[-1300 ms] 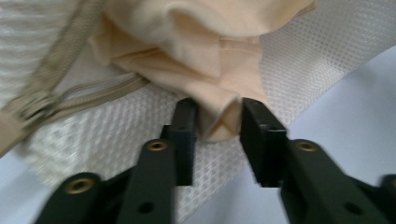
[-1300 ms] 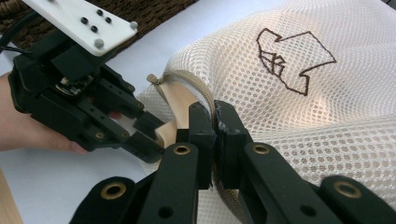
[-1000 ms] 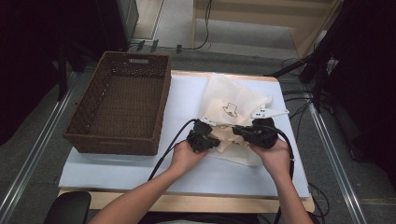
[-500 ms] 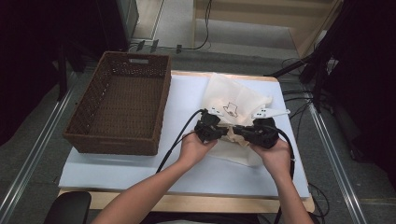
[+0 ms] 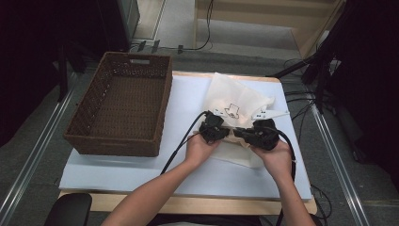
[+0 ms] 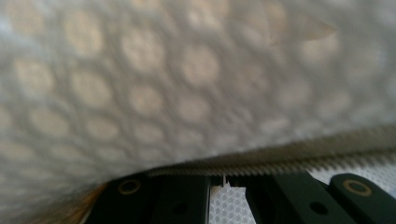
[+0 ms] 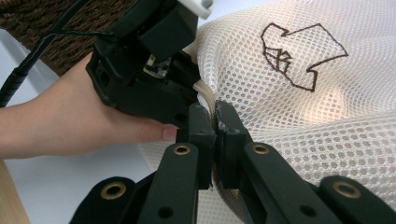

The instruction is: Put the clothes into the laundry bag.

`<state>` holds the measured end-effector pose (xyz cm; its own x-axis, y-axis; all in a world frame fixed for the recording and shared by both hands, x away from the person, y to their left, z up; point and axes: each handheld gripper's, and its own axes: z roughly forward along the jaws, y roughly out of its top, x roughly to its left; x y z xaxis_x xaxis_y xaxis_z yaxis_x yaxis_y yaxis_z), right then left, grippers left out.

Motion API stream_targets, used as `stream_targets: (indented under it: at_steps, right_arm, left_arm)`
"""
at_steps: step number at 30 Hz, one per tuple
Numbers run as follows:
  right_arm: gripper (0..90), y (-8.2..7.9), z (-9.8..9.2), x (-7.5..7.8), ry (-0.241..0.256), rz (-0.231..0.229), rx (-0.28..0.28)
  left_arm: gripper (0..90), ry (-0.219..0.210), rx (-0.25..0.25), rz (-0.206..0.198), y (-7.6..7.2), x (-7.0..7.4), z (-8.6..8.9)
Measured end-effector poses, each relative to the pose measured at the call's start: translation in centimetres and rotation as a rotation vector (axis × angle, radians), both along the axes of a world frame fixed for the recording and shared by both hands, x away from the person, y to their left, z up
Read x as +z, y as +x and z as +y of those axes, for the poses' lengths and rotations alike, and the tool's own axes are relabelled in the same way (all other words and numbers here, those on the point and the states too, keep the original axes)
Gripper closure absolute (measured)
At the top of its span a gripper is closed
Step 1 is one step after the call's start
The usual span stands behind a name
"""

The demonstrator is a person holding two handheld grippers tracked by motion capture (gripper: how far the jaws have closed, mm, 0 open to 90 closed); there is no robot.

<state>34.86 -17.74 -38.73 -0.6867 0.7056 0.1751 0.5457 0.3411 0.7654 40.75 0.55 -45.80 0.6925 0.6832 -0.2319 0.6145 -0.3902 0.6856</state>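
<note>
High view: mesh bag (image 5: 235, 101) is lying on the tabletop (image 5: 141, 165), its long axis running away from the person, near edge under both grippers. Left gripper (image 5: 214, 128) and right gripper (image 5: 249, 134) are sitting side by side at that near edge, close together, with the bag stretching ahead of both. Basket (image 5: 122, 108) is standing well to the left of the left gripper, so the left hand is the nearer one to it.

Left gripper view: the jaws are standing almost together, and the bag's toothed edge (image 6: 280, 161) is running across just over their tips; blurred mesh (image 6: 163, 84) is hanging directly ahead. Grip judged likely, not certain.

Right gripper view: right gripper (image 7: 215, 116) is pinching the bag's edge between narrow jaws, mesh (image 7: 303, 93) spreading ahead and right. Left gripper (image 7: 144, 70) is sitting just ahead and left, touching the same edge.
</note>
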Motion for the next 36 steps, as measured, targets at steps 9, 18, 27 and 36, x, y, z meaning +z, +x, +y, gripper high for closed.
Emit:
stream_targets:
  at_steps: [9,18,27,36]
  right_arm:
    - [88.3,0.0,0.0,-0.1,0.000,0.015,0.005]
    - [88.2,0.2,-0.2,-0.5,-0.003,0.029,0.011]
    - [88.2,0.3,-0.2,-0.7,-0.008,0.027,0.003]
    - [88.1,0.3,-0.7,-0.6,0.003,0.033,-0.010]
  left_arm:
    - [88.8,-0.066,0.105,-0.014,0.2,-0.1,-0.2]
    - [88.4,-0.071,0.093,-0.021,0.4,-0.3,-0.4]
    - [79.8,-0.024,-0.005,0.034,0.7,0.3,0.1]
    - [55.7,-0.059,-0.043,0.039,-0.5,1.8,2.0]
